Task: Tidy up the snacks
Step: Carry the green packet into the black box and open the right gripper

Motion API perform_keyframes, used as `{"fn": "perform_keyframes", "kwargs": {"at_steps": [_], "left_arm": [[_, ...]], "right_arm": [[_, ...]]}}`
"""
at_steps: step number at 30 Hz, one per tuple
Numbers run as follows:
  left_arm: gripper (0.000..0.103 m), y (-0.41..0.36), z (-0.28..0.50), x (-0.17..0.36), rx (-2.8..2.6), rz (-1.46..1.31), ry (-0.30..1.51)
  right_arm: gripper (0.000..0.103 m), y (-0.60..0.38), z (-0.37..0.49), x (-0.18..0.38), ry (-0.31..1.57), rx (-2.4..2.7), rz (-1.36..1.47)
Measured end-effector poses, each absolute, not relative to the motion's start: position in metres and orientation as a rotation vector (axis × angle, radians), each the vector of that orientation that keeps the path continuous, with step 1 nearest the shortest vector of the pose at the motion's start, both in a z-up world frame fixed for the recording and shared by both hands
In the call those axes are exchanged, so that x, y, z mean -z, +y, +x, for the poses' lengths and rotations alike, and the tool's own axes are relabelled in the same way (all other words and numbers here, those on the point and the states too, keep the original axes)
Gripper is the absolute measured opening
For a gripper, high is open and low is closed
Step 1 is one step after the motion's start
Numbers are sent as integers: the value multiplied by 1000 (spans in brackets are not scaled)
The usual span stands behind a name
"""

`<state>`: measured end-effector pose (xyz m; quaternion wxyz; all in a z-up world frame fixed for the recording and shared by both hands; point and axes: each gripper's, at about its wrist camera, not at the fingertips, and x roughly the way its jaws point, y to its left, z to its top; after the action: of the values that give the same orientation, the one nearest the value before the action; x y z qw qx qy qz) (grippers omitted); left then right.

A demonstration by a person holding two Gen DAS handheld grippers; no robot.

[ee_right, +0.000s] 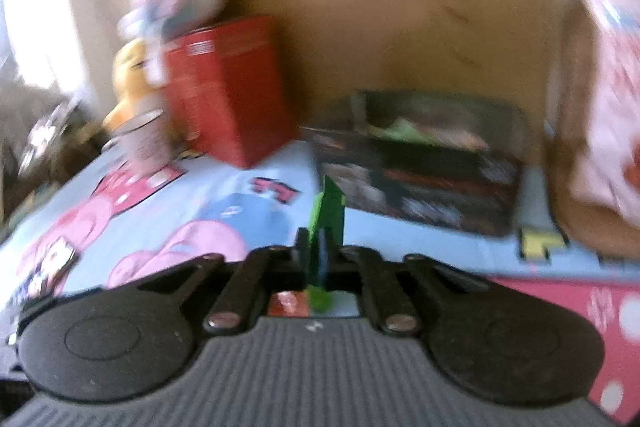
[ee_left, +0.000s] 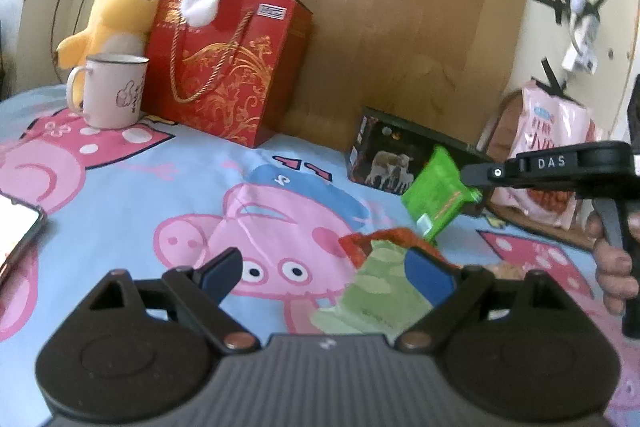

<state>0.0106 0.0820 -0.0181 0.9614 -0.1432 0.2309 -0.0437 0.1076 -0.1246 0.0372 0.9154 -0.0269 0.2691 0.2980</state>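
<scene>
the left gripper (ee_left: 328, 267) has its black jaws spread wide and holds nothing. beyond its right fingertip (ee_left: 430, 273) lies a flat pale green and orange-red snack packet (ee_left: 380, 291) on the cartoon-pig printed blue cloth (ee_left: 120, 195); whether the two touch cannot be told.

the right gripper (ee_right: 319, 247) is closed on a bright green foil snack packet (ee_right: 330, 207), pinched at one end. in the left wrist view this green packet (ee_left: 438, 195) hangs tilted in the air, clear of the cloth, just in front of a dark open cardboard box with animal pictures (ee_left: 384, 163). a person's hand (ee_left: 612, 263) grips the handle of the right gripper (ee_left: 470, 179).

a large pink snack bag (ee_left: 548, 147) leans at the right. at the far left stand a red gift bag with gold pattern (ee_left: 228, 67), a white enamel mug (ee_left: 112, 91) and a yellow plush chick (ee_left: 116, 15).
</scene>
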Motion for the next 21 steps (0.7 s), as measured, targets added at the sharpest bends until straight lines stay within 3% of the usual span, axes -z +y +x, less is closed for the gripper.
{"fn": "perform_keyframes", "kwargs": {"at_steps": [7,15,17,21], "left_arm": [[91,103,12,21,97,-415,466],[92,134,37,9,206,-548,540],[92,142,56,2,260,-591,581],[89,136,104,-3,319,-607,691]], "right_arm": [[4,-86,96,-42,578,-784,-154],[35,-127,100,-65,574,-721,-11],[42,-138,115,-61,656,-712,39],[46,-140,134,-37,815,-725,44]]}}
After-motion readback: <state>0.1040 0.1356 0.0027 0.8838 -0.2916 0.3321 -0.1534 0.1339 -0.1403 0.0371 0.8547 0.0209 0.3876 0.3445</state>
